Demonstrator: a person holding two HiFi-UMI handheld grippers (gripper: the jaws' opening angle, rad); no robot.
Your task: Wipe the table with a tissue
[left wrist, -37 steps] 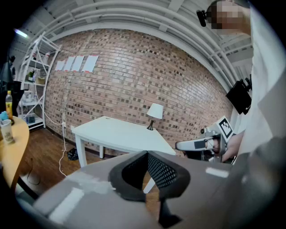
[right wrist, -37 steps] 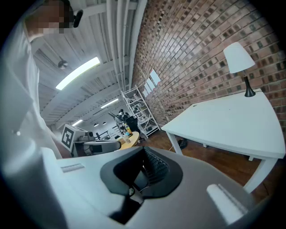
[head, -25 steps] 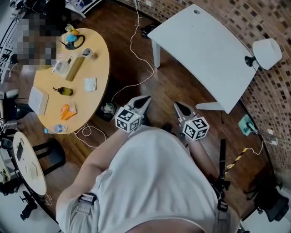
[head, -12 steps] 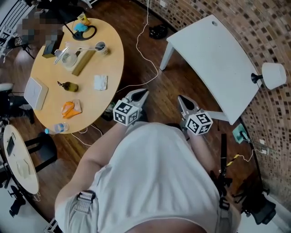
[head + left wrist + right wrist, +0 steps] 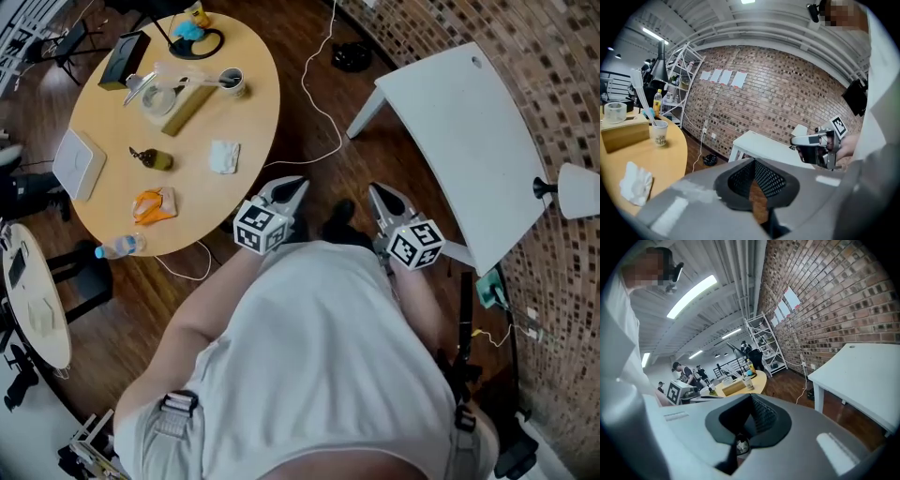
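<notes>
A crumpled white tissue (image 5: 224, 156) lies on the round yellow table (image 5: 253, 112), near its right edge; in the left gripper view the tissue (image 5: 635, 183) sits at lower left. My left gripper (image 5: 291, 190) is held in front of the person's body, just off the table's near edge, shut and holding nothing. Its jaws (image 5: 753, 164) point past the table toward the brick wall. My right gripper (image 5: 379, 196) is level with it to the right, over the wooden floor, shut and holding nothing. The right gripper (image 5: 751, 398) faces the yellow table (image 5: 757, 379) in the distance.
On the yellow table are a wooden box (image 5: 190, 105), a paper cup (image 5: 231, 82), a tape roll (image 5: 159, 97), an orange wrapper (image 5: 154, 204), a bottle (image 5: 120, 247) and a white slab (image 5: 77, 164). A white table (image 5: 469, 141) stands at right. White cables (image 5: 314, 103) run over the floor.
The person has stepped toward the round table; it now lies closer to both grippers. Both grippers moved along with the body and stayed shut.
</notes>
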